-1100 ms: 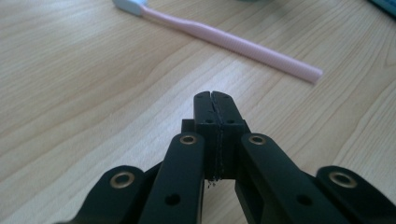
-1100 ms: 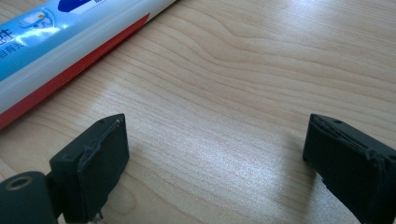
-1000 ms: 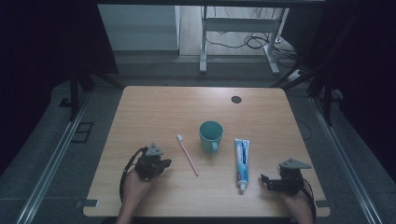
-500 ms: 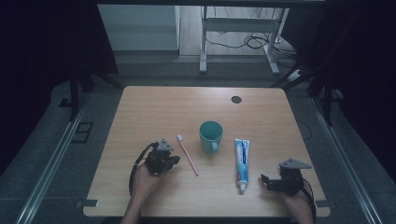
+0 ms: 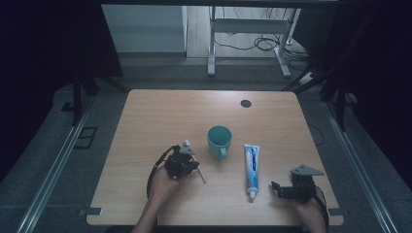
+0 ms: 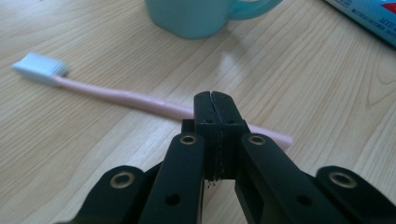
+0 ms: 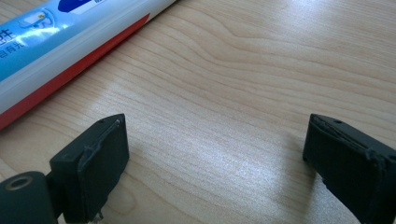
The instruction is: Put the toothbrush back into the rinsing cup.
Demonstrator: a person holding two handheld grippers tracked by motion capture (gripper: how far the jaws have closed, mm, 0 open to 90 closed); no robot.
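overhead, the wooden table (image 5: 145, 121) carries a pink toothbrush (image 5: 201, 174), a teal mug (image 5: 219, 141) and a toothpaste tube (image 5: 251, 164) laid side by side. the left gripper (image 5: 187, 161) sits right over the toothbrush handle, just left of the mug, so most of the brush is hidden under it and only the near end of the handle pokes out. the right gripper (image 5: 278, 188) rests near the table's front edge, just right of the tube's cap end, apart from it.

from the left gripper view, the jaws are pressed flat together with nothing between them, their tips poised over the toothbrush (image 6: 140, 100), which lies flat with its white bristle head at the far left. whether the tips touch the handle cannot be told. the mug (image 6: 196, 16) stands just beyond. the brush looks light, thin and stiff, its smooth plastic likely a bit slippery; lying flush on the wood, it would be best pinched across the middle of the handle, which means the jaws must part first.

from the right gripper view, the jaws stand spread wide over bare wood, holding nothing, with the toothpaste tube (image 7: 60, 42) lying off to the upper left, clear of both pads.
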